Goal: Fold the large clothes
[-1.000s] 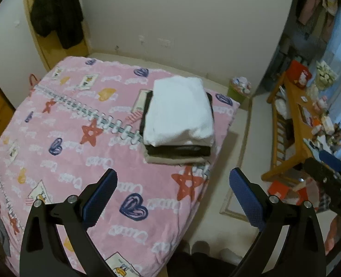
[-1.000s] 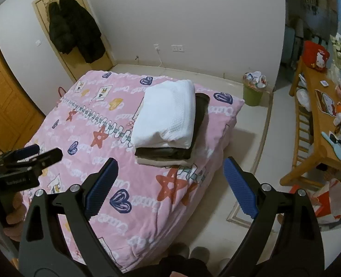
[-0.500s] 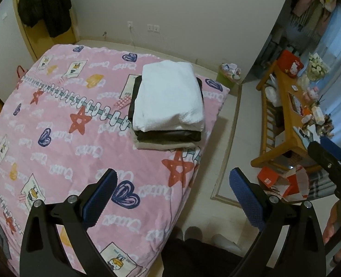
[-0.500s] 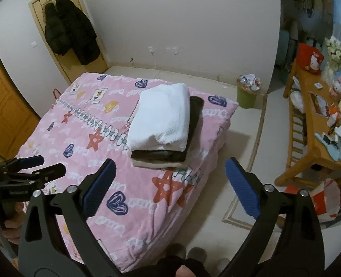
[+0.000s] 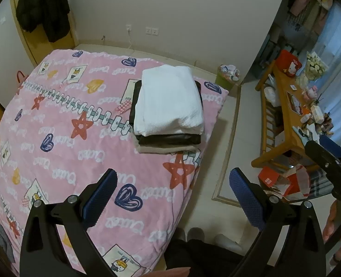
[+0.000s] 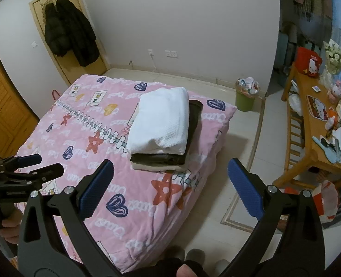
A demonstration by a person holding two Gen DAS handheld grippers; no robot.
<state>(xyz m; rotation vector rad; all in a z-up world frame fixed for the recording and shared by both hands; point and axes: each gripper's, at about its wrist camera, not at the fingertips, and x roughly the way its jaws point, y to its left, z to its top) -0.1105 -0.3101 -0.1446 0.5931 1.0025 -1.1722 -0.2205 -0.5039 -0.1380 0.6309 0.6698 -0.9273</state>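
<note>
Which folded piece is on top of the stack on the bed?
The white one; the black piece lies under it and the beige piece at the bottom.

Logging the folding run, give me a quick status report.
Left hand-held gripper and right hand-held gripper both open, empty, above the pink blanket. Folded stack on the bed, white piece on top. Nothing between grippers and stack.

light: dim, even indoor | bluish daylight at right | fisheye-warped edges, dark corners
</note>
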